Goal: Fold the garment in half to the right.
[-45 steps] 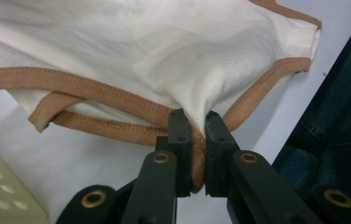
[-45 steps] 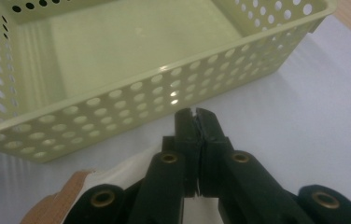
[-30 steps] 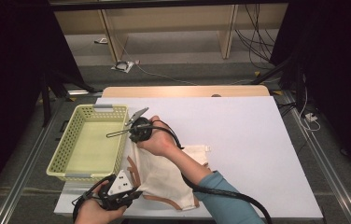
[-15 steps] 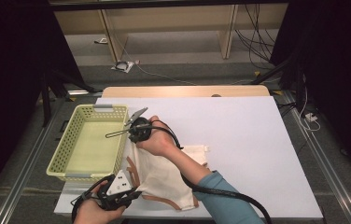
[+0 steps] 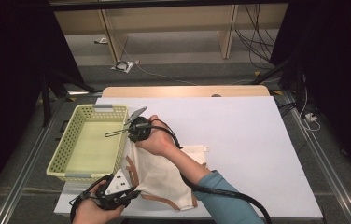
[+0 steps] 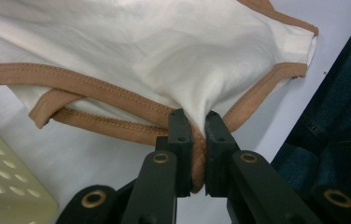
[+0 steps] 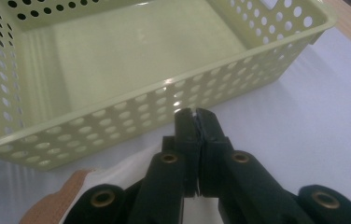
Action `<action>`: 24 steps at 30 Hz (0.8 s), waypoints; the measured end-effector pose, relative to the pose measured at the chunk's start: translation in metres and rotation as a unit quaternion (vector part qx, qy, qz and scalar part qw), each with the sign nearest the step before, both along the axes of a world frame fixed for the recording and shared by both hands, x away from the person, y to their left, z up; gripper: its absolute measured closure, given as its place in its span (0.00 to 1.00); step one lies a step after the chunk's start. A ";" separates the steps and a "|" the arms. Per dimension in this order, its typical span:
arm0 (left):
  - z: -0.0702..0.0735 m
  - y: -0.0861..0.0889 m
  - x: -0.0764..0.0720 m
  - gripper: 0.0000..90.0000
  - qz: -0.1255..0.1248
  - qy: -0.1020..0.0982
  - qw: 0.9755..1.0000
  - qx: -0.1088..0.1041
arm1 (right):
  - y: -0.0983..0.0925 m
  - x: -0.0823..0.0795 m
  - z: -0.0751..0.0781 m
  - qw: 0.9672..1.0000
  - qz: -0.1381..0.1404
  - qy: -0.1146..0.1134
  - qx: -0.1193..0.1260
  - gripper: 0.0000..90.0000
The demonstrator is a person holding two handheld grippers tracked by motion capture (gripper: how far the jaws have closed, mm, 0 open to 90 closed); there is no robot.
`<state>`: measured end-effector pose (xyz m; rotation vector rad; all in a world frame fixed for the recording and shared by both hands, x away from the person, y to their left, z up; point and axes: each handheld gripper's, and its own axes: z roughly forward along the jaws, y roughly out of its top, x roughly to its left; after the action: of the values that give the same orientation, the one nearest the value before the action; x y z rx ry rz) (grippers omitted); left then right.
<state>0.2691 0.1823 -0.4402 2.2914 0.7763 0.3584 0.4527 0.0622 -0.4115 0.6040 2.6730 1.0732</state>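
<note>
Lying on the white table top (image 5: 239,130), a cream garment (image 5: 164,179) beside the basket (image 5: 78,140).

The tongs (image 7: 196,113), closed on white cloth (image 7: 117,179), point at the perforated yellow-green basket (image 7: 117,121).

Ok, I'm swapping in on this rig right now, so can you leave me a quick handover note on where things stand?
Left gripper: shut on the brown-trimmed edge of the white garment, at the near table edge.
Right gripper: jaws shut, a sliver of white cloth seems pinched at the tips; it sits at the garment's far corner, beside the basket.
Garment: lies crumpled on the white table, right of the basket, stretched between both grippers.
Basket: nothing inside.
Done: both ends of the garment gripped.
Left: probably lift it and lower it into the basket, then release.
</note>
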 end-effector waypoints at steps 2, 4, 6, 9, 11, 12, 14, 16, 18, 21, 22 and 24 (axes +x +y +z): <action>0.000 0.000 0.000 0.93 0.000 0.000 1.000 0.000 | 0.000 0.000 0.000 1.000 0.000 0.000 0.000 0.99; 0.000 0.000 0.000 0.93 0.001 0.000 1.000 0.000 | 0.001 0.000 0.000 1.000 0.000 0.000 -0.001 0.99; 0.001 0.001 0.000 0.93 0.001 -0.001 1.000 0.001 | 0.001 0.000 0.001 1.000 0.001 -0.002 -0.001 0.99; 0.001 0.001 0.000 0.93 0.002 -0.002 1.000 0.001 | 0.002 0.000 0.002 1.000 0.002 -0.003 0.000 0.99; 0.002 0.002 0.000 0.93 0.002 -0.002 1.000 0.001 | 0.002 0.000 0.003 1.000 0.002 -0.002 -0.001 0.99; 0.002 0.002 0.000 0.93 0.001 -0.003 1.000 0.002 | 0.002 0.000 0.003 1.000 0.003 -0.002 0.000 0.99; 0.002 0.003 0.000 0.93 0.002 -0.002 1.000 0.001 | 0.003 0.000 0.003 1.000 0.002 -0.004 0.001 0.99; 0.002 0.003 -0.001 0.93 0.002 -0.003 1.000 0.001 | 0.003 0.000 0.003 1.000 0.000 -0.003 0.001 0.99; 0.003 0.004 -0.001 0.93 0.003 -0.004 1.000 0.001 | 0.003 0.000 0.003 1.000 0.001 -0.004 0.001 0.99; 0.003 0.005 -0.001 0.93 0.004 -0.005 1.000 0.000 | 0.004 0.000 0.004 1.000 0.002 -0.005 0.002 0.99; 0.003 0.005 -0.001 0.93 0.004 -0.005 1.000 0.001 | 0.004 0.000 0.005 1.000 0.002 -0.006 0.003 0.99; 0.004 0.006 -0.001 0.93 0.005 -0.005 1.000 0.001 | 0.004 0.000 0.005 1.000 0.002 -0.006 0.003 0.99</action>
<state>0.2682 0.1881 -0.4366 2.2863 0.7817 0.3757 0.4525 0.0664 -0.4063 0.5918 2.6614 1.0841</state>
